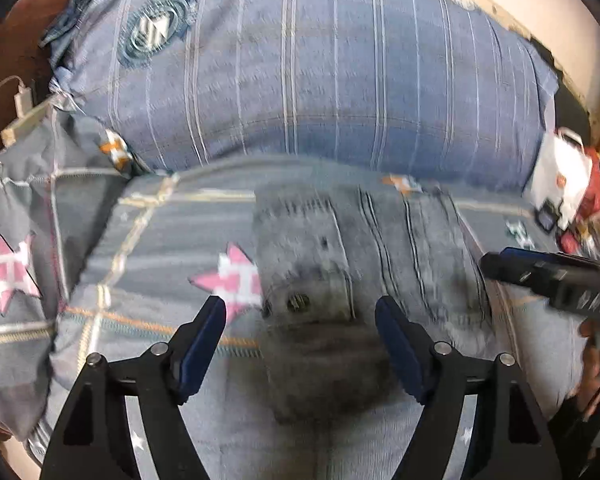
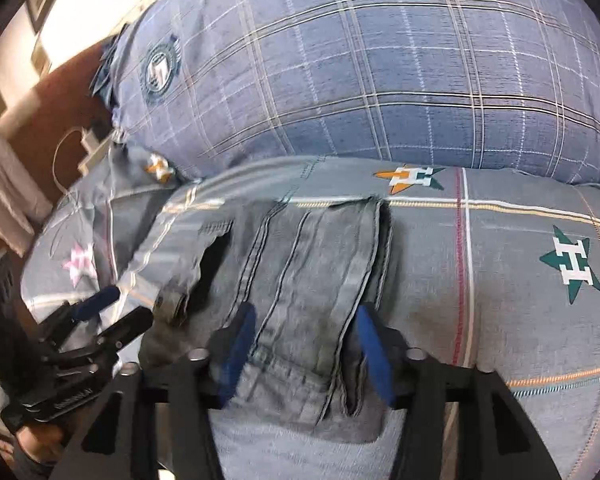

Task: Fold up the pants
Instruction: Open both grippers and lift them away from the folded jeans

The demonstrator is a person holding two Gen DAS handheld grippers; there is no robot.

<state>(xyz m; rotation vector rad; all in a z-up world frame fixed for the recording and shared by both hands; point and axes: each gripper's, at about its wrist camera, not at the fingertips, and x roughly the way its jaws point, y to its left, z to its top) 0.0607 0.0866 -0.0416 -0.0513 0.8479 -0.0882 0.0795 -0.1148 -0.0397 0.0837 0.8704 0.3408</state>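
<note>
Grey-blue jeans (image 1: 339,240) lie folded into a thick bundle on the bed, the waist button facing my left gripper. My left gripper (image 1: 300,308) hovers over the waist end, its jaws wide open and its blue pads (image 1: 204,344) clear of the cloth. In the right wrist view the jeans (image 2: 300,248) show stacked legs with seams running away from me. My right gripper (image 2: 305,320) straddles the near end of the bundle, open, with cloth lying loose between its pads. Each view catches the other gripper: the right one (image 1: 551,276) and the left one (image 2: 100,312).
The grey bedspread (image 1: 160,232) with star patches covers the bed. A big blue plaid pillow (image 1: 319,80) lies right behind the jeans. A white bag (image 1: 559,176) and red items sit at the right. A charger with its cable (image 1: 22,98) rests at the left edge.
</note>
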